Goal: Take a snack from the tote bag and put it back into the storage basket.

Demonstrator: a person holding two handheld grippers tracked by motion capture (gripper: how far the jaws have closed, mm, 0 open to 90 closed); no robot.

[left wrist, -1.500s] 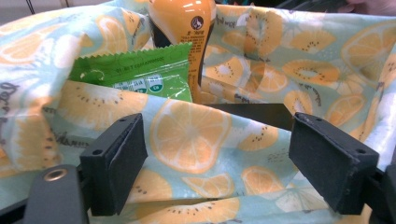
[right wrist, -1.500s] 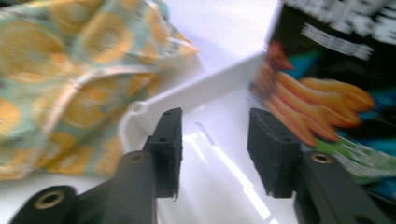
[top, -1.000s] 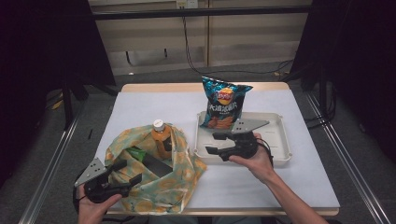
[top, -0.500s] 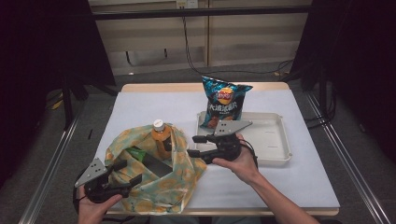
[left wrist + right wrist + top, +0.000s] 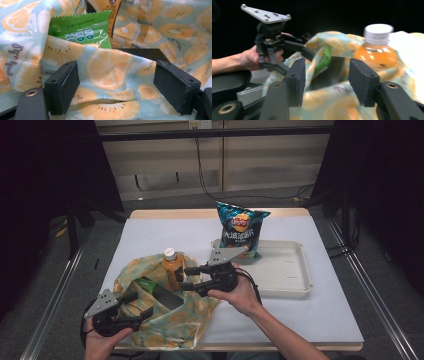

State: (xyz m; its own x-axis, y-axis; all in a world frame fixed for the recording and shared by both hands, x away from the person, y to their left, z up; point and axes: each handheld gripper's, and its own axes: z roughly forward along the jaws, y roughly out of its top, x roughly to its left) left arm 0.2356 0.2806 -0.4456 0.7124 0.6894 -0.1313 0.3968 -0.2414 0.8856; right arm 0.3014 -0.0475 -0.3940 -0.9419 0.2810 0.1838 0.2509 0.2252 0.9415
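Observation:
A fruit-print cloth bag [image 5: 150, 332] lies open at the table's front left. In it stand an orange juice bottle [image 5: 171, 265] with a white cap, a green packet [image 5: 146, 284] and a flat black item [image 5: 167, 296]. My left gripper [image 5: 140, 304] is at the bag's near rim, its jaws wide apart, with the cloth [image 5: 110, 67] lying between them and the green packet [image 5: 80, 30] beyond. My right gripper [image 5: 187, 278] points left at the bag's mouth beside the bottle [image 5: 375, 53]. Its jaws have just been closing, and no thing is pressed between them.
A chips bag [image 5: 241, 230] stands upright at the back left corner of a white tray [image 5: 292, 272] on the table's right half. A white cover spreads over the table [image 5: 150, 235]. Metal rails run along both sides on the floor.
My right gripper has moved left from over the tray to the bag's mouth by the bottle. The left gripper has stayed at the bag's near rim.

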